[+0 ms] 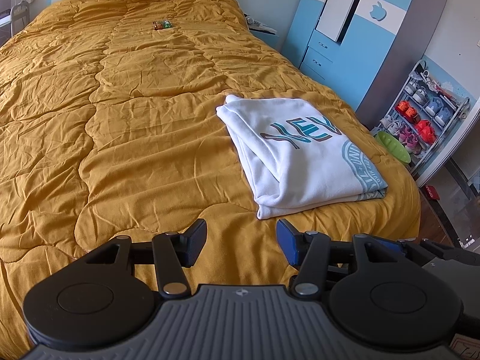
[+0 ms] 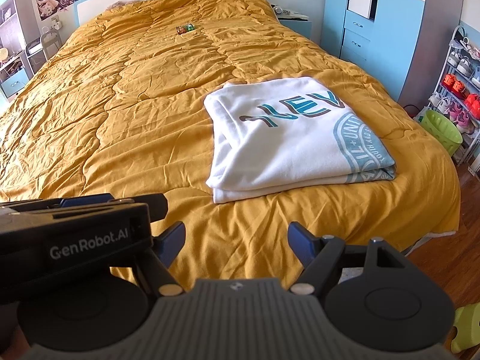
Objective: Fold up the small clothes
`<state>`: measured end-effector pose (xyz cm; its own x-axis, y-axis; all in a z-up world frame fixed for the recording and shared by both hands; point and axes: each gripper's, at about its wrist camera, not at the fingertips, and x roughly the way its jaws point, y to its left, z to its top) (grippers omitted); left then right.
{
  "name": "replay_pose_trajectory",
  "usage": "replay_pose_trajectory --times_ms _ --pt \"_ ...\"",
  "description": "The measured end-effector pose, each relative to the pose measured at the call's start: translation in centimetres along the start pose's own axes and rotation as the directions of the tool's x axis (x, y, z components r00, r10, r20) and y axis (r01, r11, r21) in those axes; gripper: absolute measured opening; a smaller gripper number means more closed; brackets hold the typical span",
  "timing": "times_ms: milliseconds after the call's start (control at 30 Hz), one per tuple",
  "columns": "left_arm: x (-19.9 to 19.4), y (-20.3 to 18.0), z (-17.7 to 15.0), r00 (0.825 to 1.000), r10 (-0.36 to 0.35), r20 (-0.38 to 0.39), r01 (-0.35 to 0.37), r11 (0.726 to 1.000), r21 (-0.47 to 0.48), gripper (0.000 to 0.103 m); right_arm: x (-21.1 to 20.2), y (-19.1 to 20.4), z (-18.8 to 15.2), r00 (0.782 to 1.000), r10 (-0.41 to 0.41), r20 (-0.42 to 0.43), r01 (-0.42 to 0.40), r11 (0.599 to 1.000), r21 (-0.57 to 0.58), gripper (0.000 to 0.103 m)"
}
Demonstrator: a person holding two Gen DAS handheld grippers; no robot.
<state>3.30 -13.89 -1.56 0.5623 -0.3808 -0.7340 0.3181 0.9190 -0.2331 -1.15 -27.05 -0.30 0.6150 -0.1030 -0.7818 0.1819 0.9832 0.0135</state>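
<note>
Cloth is the thing to watch here: a white shirt (image 1: pixel 297 156) with teal letters lies already folded in a thick rectangle on the mustard quilt (image 1: pixel 120 120), close to the foot end of the bed and toward its right side. From the left gripper (image 1: pixel 241 244) the shirt lies at about one o'clock, its nearest corner just beyond the right fingertip. From the right gripper (image 2: pixel 237 244) it lies nearly at twelve o'clock, a little to one. Its long axis runs roughly from seven to one o'clock, away from the person. I judge the right hand to be better lined up with it, though the left stands almost as near.

Both grippers are released, jaws standing wide apart with only quilt between them, holding nothing. They hover side by side above the foot of the bed, both tilted downward at the quilt, touching no cloth. A small colourful packet (image 1: pixel 162 25) rests far up the bed at eleven o'clock, well apart from the shirt.
</note>
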Motion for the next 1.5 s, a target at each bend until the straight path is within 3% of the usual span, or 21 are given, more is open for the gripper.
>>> replay_pose_trajectory --times_ms 1500 --pt "-0.13 0.58 -0.35 1.000 0.000 0.030 0.001 1.000 -0.017 0.060 -0.15 0.21 -0.37 1.000 0.024 0.007 -0.024 0.999 0.032 0.070"
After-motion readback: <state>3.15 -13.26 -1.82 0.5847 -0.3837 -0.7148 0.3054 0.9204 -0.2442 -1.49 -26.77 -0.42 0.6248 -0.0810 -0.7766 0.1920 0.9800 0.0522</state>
